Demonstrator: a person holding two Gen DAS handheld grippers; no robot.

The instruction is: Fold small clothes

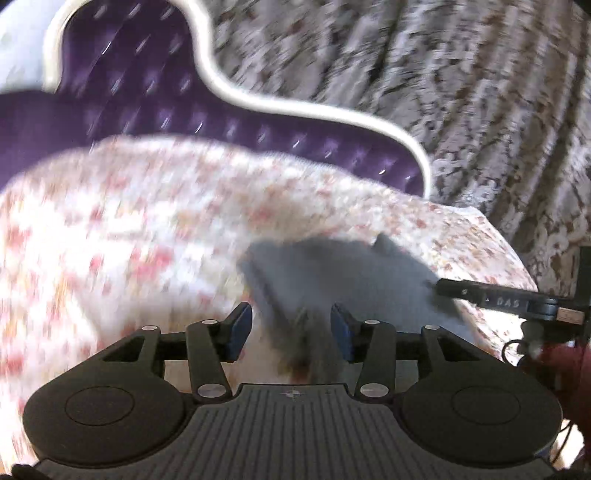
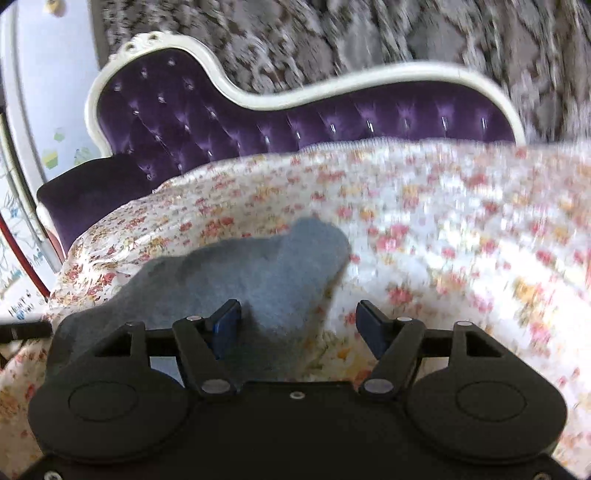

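Observation:
A small grey garment (image 1: 332, 273) lies on the floral bedspread (image 1: 110, 229). In the left wrist view it sits just ahead of my left gripper (image 1: 291, 326), which is open, with a fold of the cloth running down between its blue pads. The right gripper's finger (image 1: 491, 295) reaches the garment's right edge. In the right wrist view the grey garment (image 2: 251, 273) lies left of centre on the floral bedspread (image 2: 443, 229). My right gripper (image 2: 299, 326) is open, its left pad over the cloth's near edge. Both views are motion-blurred.
A purple tufted sofa back with a white frame (image 2: 258, 118) rises behind the bedspread, also in the left wrist view (image 1: 147, 92). A grey patterned curtain (image 2: 369, 33) hangs behind it. A white wall with stickers (image 2: 44, 140) is at the left.

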